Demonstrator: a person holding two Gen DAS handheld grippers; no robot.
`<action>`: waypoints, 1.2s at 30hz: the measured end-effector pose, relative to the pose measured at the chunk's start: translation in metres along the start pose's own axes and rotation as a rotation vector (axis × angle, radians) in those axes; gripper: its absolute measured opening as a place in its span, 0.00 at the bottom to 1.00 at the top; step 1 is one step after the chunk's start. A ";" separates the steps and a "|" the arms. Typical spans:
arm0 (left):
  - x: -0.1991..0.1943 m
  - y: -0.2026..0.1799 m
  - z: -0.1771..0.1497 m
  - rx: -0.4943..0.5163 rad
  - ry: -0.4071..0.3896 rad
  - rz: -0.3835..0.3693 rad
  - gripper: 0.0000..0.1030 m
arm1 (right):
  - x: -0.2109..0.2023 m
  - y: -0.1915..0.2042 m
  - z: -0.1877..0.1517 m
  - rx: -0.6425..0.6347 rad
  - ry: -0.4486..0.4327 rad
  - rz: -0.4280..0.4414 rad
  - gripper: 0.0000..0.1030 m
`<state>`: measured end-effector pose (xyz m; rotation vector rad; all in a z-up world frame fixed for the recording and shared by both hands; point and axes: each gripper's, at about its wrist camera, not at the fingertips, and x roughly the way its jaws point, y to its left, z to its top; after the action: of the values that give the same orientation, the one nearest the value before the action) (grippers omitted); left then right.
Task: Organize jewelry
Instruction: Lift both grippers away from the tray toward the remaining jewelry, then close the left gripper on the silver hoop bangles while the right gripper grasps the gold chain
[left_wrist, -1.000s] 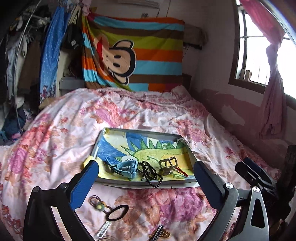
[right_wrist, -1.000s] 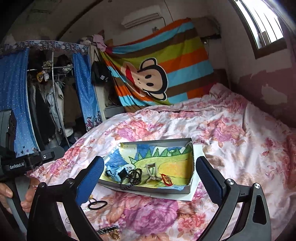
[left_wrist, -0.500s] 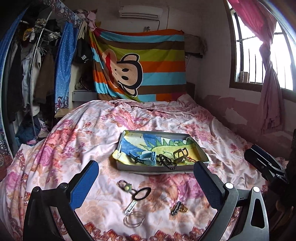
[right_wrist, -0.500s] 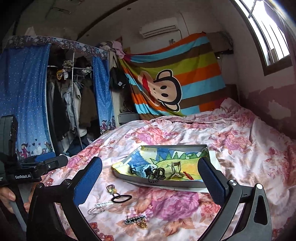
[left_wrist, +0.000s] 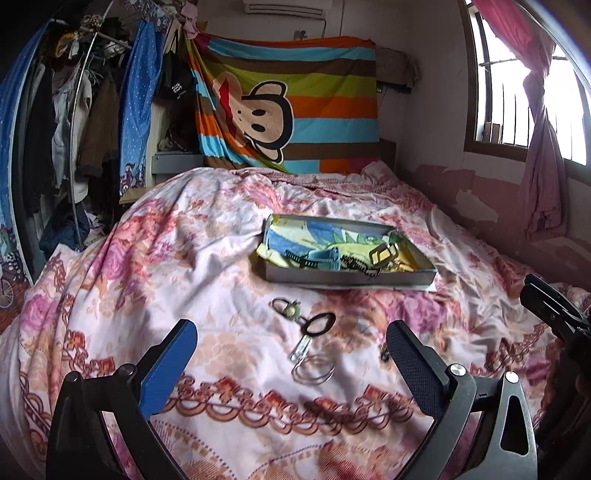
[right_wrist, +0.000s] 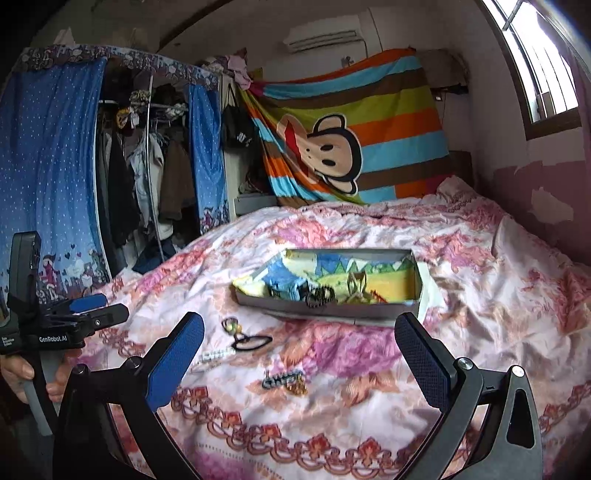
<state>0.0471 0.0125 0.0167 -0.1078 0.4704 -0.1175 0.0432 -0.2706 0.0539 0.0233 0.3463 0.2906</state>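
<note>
Each claw has black angular arms with silver screws and blue textured pads (left_wrist: 168, 365); the left claw (right_wrist: 92, 308), at the right-wrist frame's lower left, carries white "GenRobot.AI" lettering above a bare-skinned hand (right_wrist: 22, 373).

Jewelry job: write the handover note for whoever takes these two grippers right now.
Left gripper: open, empty, above the quilt.
Right gripper: open, empty.
Tray: on the bed, already holding a blue clip, black beads and a gold clip.
Left on the quilt, in front of the tray: black hair tie, small charm ring, silver clip, wire hoops, beaded gold piece.
To do: move those five into the tray.
</note>
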 end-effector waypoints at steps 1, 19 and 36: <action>0.001 0.002 -0.005 -0.002 0.005 0.005 1.00 | 0.003 0.000 -0.003 0.001 0.016 0.001 0.99; 0.036 -0.006 -0.034 0.074 0.228 -0.046 1.00 | 0.067 -0.002 -0.044 -0.043 0.321 -0.024 0.99; 0.085 -0.019 -0.024 0.116 0.337 -0.095 1.00 | 0.106 -0.027 -0.057 0.099 0.471 0.033 0.98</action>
<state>0.1098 -0.0198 -0.0402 0.0043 0.7931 -0.2580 0.1272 -0.2681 -0.0373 0.0587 0.8286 0.3102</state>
